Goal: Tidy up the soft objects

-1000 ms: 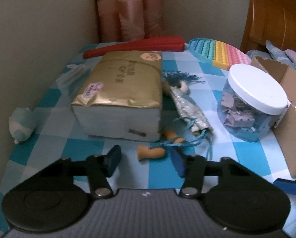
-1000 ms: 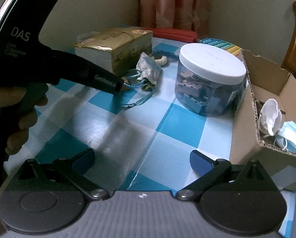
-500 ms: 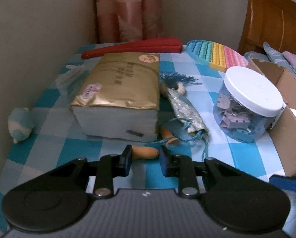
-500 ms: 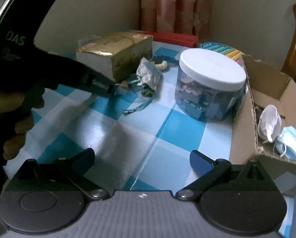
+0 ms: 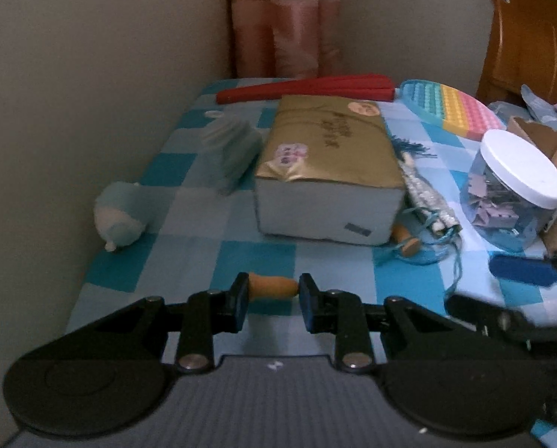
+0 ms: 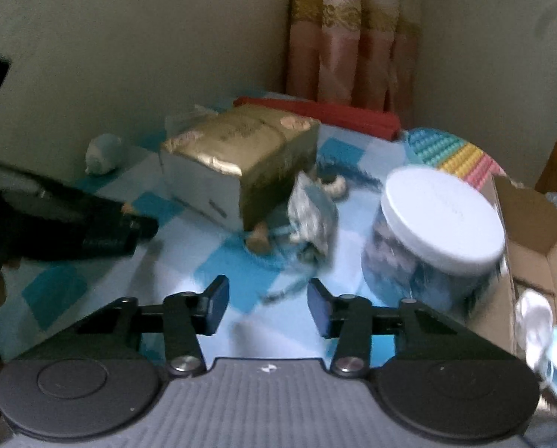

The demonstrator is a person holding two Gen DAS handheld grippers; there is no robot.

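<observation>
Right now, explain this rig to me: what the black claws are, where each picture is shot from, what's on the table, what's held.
No robot here: a person carries two handheld grippers, each with a camera looking along its fingers. The left camera shows the left gripper shut on a small orange piece. The right camera shows the right gripper open and empty above the checked tablecloth. On the cloth lie a gold-wrapped pack, a white-lidded jar, a silvery tasselled doll, a pale plush toy and a cardboard box.
</observation>
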